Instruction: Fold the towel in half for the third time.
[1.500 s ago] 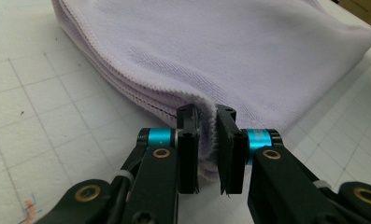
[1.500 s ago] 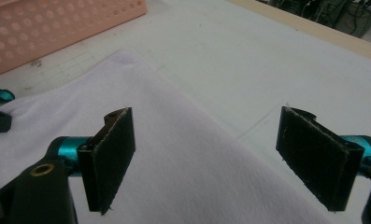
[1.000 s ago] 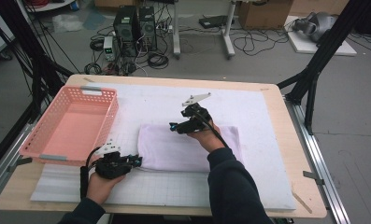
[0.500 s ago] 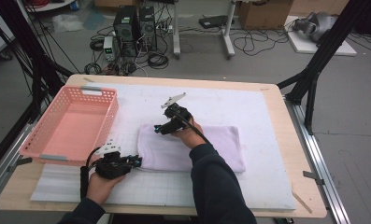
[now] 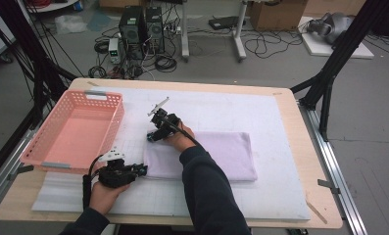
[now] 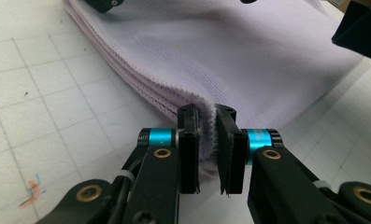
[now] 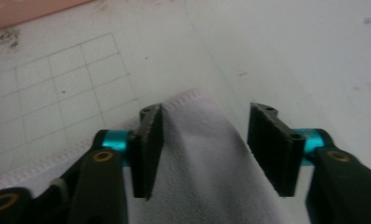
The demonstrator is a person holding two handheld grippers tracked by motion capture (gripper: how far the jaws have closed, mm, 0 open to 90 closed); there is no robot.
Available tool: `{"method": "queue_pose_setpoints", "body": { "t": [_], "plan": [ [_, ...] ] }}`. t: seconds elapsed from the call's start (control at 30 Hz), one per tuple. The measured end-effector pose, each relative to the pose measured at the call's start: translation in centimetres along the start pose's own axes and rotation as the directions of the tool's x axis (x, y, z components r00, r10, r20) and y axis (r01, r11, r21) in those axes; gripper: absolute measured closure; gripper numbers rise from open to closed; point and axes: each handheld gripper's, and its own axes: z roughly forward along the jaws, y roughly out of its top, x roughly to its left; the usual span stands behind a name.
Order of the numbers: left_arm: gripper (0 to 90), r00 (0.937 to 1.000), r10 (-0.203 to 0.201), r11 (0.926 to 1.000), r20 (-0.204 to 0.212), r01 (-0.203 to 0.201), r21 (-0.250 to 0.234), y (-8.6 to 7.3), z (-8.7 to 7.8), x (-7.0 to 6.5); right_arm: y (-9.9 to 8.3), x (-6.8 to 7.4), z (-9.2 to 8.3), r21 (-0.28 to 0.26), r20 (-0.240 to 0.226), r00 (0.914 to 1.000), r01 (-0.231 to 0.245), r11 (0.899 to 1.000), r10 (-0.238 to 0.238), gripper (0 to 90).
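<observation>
a folded lilac towel (image 5: 202,155) is laid flat on the white gridded mat (image 5: 280,122) that covers the wooden table (image 5: 319,196), near the middle and towards the person's side. its fabric is seen as a soft, fine-ribbed knit, stacked in several layers with stitched, slightly wavy hems along the fold.

the near left corner of the towel is pinched by the left gripper (image 6: 210,140); its ridged black pads (image 6: 189,154) are pressed together on the bunched edge, with blue metal collars just behind them. in the high view this gripper (image 5: 142,169) is seen at the towel's lower left corner.

the far left corner of the towel is straddled by the right gripper (image 7: 203,140). its jaws have just been closing, yet a gap is left: the cloth is touched by one pad (image 7: 148,144) while the other pad is kept apart from it, so nothing is clamped there.

a pink plastic basket (image 5: 109,122) with perforated walls and a rectangular rim is set to the left on the mat, just beside the towel.
</observation>
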Motion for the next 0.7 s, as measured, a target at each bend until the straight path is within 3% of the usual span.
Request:
{"method": "queue_pose_setpoints", "body": {
  "t": [0.1,0.17,0.23,0.3,0.4,0.6,0.7],
  "plan": [
    [80.3,1.0,-0.003,1.0,-0.003,0.003,0.003,0.0,0.0,0.0,0.0,-0.1,0.4,0.006,-0.031,0.9994,-0.012,1.0,0.012,56.6],
    [80.4,1.0,-0.005,1.0,-0.006,0.005,0.002,0.0,0.0,0.1,0.0,-0.1,0.1,0.014,-0.048,0.9986,-0.023,1.0,0.023,73.3],
    [80.7,1.0,-0.005,1.0,-0.004,0.005,0.0,0.1,-0.2,0.2,0.1,0.1,-0.2,0.024,-0.048,0.9987,0.017,1.0,-0.016,81.2],
    [81.0,0.9999,-0.014,0.9997,-0.001,0.014,-0.02,0.3,-0.6,0.3,0.2,0.3,-0.4,0.012,-0.033,0.999,0.032,0.999,-0.032,81.9],
    [81.4,0.9999,-0.014,0.9981,0.005,0.014,-0.061,0.8,-1.6,0.1,0.3,0.2,-1.2,-0.055,-0.046,0.9989,0.002,0.998,-0.005,82.0],
    [81.5,0.9995,-0.006,0.9894,0.03,0.01,-0.145,1.6,-2.5,-0.4,0.5,-0.1,-3.9,-0.177,-0.061,0.9981,-0.024,0.984,0.013,81.9],
    [81.6,0.9968,-0.019,0.9845,0.077,0.032,-0.172,2.1,-2.3,-0.9,0.3,-0.3,-5.2,-0.211,-0.057,0.9983,-0.024,0.977,0.012,81.9]
  ]
}}
